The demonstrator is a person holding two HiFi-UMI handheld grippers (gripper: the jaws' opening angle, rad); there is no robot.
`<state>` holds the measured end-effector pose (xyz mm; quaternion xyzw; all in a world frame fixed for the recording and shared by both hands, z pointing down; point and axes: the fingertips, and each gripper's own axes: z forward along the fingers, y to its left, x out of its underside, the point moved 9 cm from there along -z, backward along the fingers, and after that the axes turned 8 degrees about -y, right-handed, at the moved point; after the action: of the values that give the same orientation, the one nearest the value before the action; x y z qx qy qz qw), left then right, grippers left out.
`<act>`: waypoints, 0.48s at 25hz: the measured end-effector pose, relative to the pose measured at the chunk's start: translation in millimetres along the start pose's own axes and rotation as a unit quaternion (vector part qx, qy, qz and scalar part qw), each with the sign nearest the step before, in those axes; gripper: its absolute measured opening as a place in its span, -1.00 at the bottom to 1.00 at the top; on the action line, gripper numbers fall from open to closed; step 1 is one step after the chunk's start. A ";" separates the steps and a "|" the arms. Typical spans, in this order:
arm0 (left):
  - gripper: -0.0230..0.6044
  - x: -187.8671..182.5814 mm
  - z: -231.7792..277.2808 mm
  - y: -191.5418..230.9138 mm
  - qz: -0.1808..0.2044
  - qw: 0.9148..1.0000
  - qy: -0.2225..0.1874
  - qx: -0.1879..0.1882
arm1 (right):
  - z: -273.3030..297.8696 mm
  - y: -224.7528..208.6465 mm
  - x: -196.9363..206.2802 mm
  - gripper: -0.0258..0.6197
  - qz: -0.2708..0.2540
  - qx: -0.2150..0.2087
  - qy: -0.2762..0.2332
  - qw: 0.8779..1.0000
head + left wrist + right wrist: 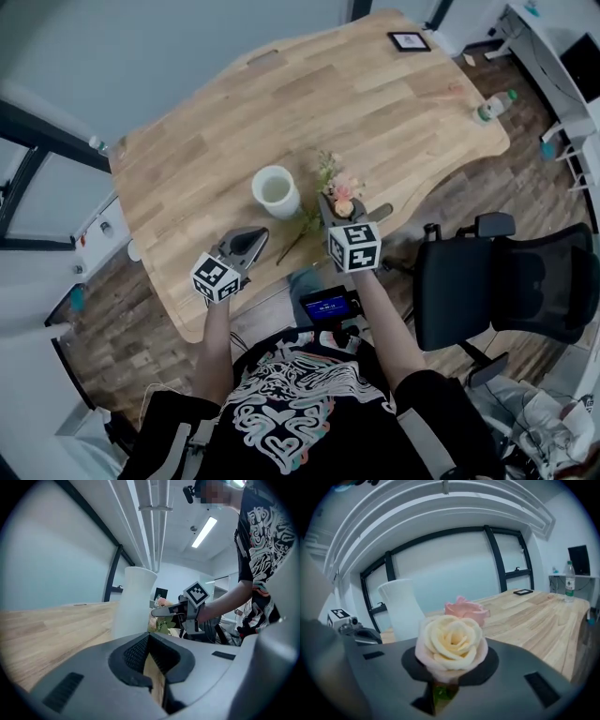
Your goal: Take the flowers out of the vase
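Fingers of the right gripper (443, 693) pinch the cream rose (451, 644) by its stem, out beside the white vase (276, 190); left gripper (151, 656) fingers shut, empty; office chair (487, 281) crowds the table (375, 103) near edge, open wood beyond

Black tee (281, 403), pale swirl print — grey, cube-marked left claw (246, 242), right claw (349, 208).

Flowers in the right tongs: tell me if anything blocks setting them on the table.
Nothing visible does. The flowers are clear of the vase, which stands to their left; the table ahead is bare. Only a green stem shows beside the right tongs.
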<state>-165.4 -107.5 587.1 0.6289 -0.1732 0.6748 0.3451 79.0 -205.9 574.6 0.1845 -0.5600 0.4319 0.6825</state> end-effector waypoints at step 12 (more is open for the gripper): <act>-0.92 2.3 -4.0 2.0 0.005 0.999 0.008 -0.032 | -2.6 8.7 -2.7 -0.43 -0.089 0.020 0.018 0.996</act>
<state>-169.6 -105.7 589.2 0.6111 -0.1951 0.6757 0.3631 73.7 -200.1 569.2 0.2394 -0.5202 0.3839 0.7244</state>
